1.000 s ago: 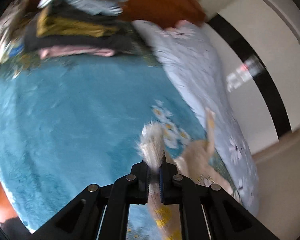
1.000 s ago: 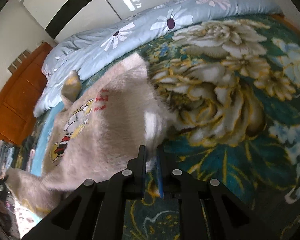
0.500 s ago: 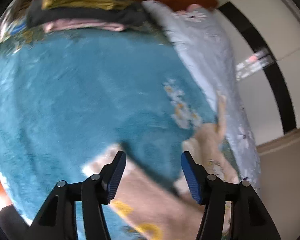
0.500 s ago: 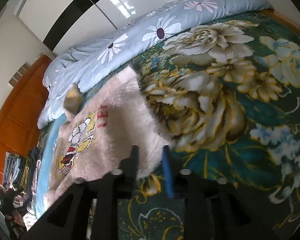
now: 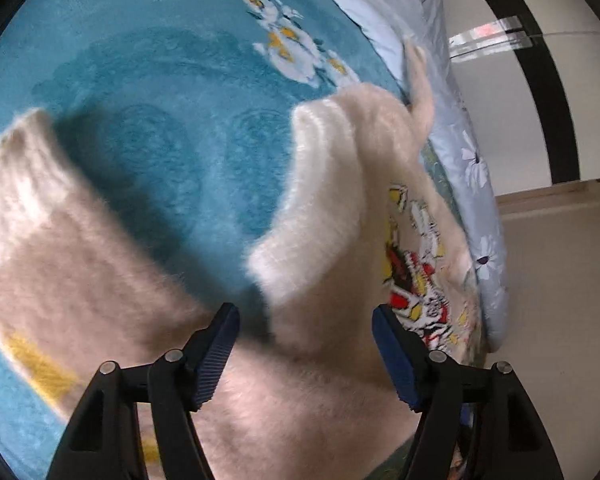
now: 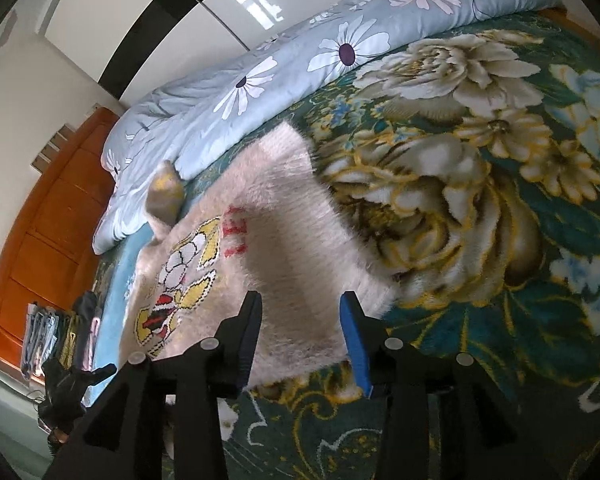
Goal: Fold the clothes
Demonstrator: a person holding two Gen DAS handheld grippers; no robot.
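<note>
A teal blanket (image 5: 148, 92) covers the bed, with a blue floral quilt (image 6: 284, 64) along its far edge. The fluffy pink sweater (image 6: 284, 240) lies flat on it. Left gripper (image 5: 306, 340) and right gripper (image 6: 300, 320) hover over the sweater, jaws wide, holding nothing.

Fuzzy cream sweater (image 6: 292, 240) w/ cartoon print (yellow, red, black, white) on chest, lying flat, front up, partly on teal blanket, partly on dark floral one. One sleeve (image 5: 60, 240) w/ yellow stripe spread out to side; other sleeve's tip w/ yellow cuff rests against light-blue daisy duvet.
</note>
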